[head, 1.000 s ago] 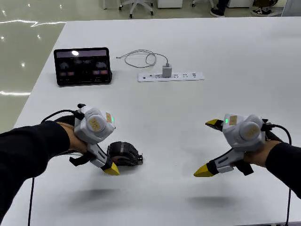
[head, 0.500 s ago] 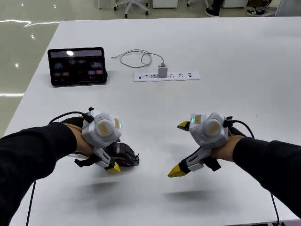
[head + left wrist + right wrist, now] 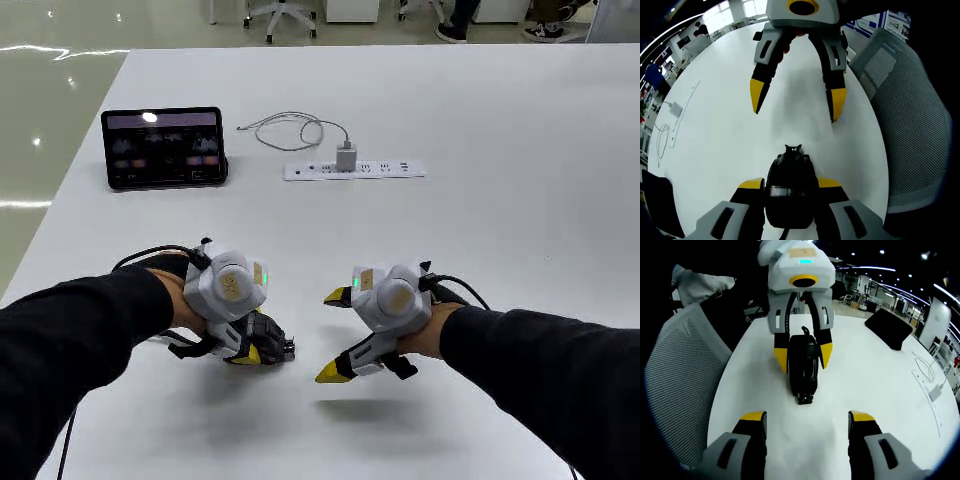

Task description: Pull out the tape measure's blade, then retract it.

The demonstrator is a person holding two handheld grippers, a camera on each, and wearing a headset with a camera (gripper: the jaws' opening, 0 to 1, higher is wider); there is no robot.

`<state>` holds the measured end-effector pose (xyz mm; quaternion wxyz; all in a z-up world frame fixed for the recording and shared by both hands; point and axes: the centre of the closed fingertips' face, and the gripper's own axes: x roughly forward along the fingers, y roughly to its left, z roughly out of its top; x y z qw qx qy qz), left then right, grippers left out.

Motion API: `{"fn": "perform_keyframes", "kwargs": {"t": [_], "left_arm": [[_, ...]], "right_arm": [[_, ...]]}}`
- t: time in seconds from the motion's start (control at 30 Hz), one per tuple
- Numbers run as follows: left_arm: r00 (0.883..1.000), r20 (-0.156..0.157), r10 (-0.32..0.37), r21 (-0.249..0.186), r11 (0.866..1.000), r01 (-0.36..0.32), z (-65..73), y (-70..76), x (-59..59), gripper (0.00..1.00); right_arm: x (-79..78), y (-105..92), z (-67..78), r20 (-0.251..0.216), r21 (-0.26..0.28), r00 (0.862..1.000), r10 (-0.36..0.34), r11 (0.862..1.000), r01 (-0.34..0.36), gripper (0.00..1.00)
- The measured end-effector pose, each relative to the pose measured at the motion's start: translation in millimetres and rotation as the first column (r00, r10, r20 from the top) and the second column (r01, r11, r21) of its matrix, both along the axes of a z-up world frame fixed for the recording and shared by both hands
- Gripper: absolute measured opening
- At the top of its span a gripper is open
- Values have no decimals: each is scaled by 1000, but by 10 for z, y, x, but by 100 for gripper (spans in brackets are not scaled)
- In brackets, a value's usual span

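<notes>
Head view, low left of centre: tape measure [image 3: 270,340], black case, sits on the white table [image 3: 480,200] near its front edge, clamped between the jaws of the left gripper [image 3: 246,353]. Left gripper view has the case wedged between the yellow tips, blade hook [image 3: 792,148] poking out front, blade not drawn out. Right gripper [image 3: 333,336] is just beside it, jaws spread wide, nothing held, aimed at the hook end with a gap between. Step in hand, likely: closing on the hook for the pull.

Risks:
- The hook is small and low to the table, so the wide jaws may shut beside it or scrape the surface.
- A weak pinch would let the blade snap back early.
- An off-centre left grip could let the case twist or slide during the pull.

Further back, well apart: tablet [image 3: 163,147], power strip [image 3: 355,170], charger cable [image 3: 295,125]. Mesh chair [image 3: 910,125] beyond the table edge.
</notes>
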<state>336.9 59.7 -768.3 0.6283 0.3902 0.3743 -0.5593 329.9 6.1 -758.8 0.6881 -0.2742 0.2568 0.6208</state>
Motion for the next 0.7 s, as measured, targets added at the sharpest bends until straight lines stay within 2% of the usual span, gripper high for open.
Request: {"fn": "perform_keyframes", "kwargs": {"t": [0.17,0.2,0.27,0.3,0.37,0.4,0.43,0.53,0.6,0.7], "left_arm": [[1000,-4,4,31,1000,-4,-28,1,10,33],[1000,-1,4,35,999,-4,-24,3,4,33],[1000,0,7,38,999,-6,-18,11,1,33],[1000,-1,7,38,999,-7,-18,14,5,33],[1000,-5,14,30,999,-14,-16,12,7,33],[1000,-8,19,26,999,-18,-17,10,12,33],[1000,-11,29,24,999,-28,-18,11,17,33],[1000,5,24,52,998,-25,-21,10,-7,33],[1000,2,28,57,998,-28,-16,16,4,33],[1000,-8,29,47,998,-29,-11,23,7,33]], "right_arm": [[33,124,-26,-19,1,1000,5,1000,-5,49],[31,143,-38,-31,-1,1000,2,1000,-2,47],[-45,204,-79,-83,-9,996,14,1000,-14,49],[-66,211,-110,-74,-27,997,36,999,-38,50],[-75,233,-157,-51,-54,996,66,996,-69,46],[-68,246,-170,-62,-52,996,58,997,-61,43],[-73,253,-193,-111,-52,994,19,998,-25,40],[-9,278,-212,-85,-54,996,14,998,-18,35],[51,281,-225,-38,-72,999,26,997,-29,26],[54,281,-241,-42,-78,998,36,996,-39,21]]}}
